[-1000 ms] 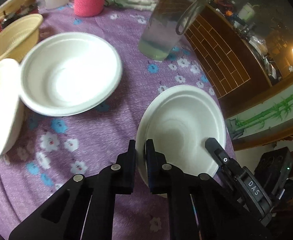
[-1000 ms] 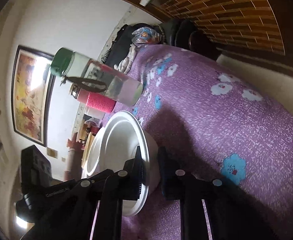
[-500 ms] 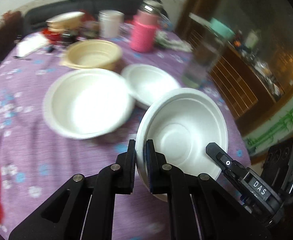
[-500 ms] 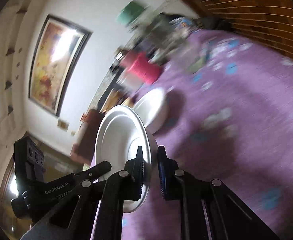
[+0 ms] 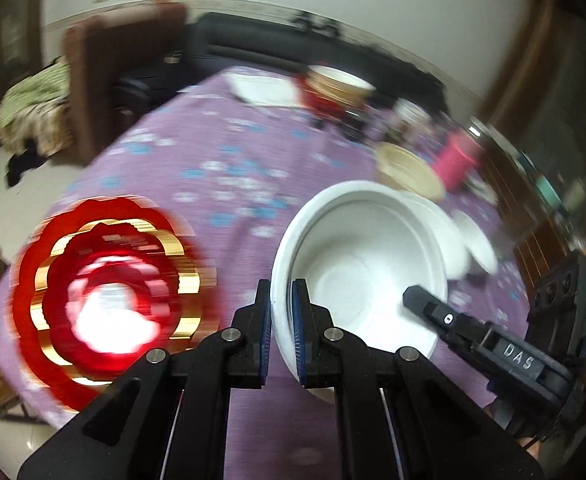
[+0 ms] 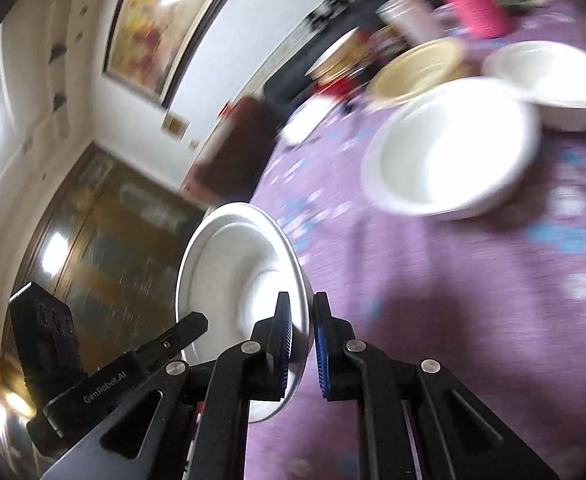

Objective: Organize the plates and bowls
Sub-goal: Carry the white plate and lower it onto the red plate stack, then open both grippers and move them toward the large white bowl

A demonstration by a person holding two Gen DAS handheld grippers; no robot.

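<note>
Both grippers hold one white paper bowl [image 5: 357, 276] by opposite rims, lifted above the purple flowered tablecloth [image 5: 221, 168]. My left gripper [image 5: 281, 304] is shut on its left rim. My right gripper [image 6: 301, 316] is shut on the other rim; the bowl [image 6: 233, 280] shows tilted on edge there. A red and gold scalloped plate [image 5: 105, 292] lies blurred at the left. A large white bowl [image 6: 449, 160], a smaller white bowl [image 6: 553, 76] and a tan bowl [image 6: 417, 70] sit further back.
A pink cup [image 5: 457, 160], a white cup [image 6: 405, 16] and stacked dishes [image 5: 333, 84] stand at the table's far side. A brown chair [image 5: 105, 68] stands at the far left edge. A dark sofa [image 5: 277, 44] runs along the wall.
Both grippers have swung left with the white bowl held between them. The red and gold plate has come into the left wrist view; the water bottle has left the views.
</note>
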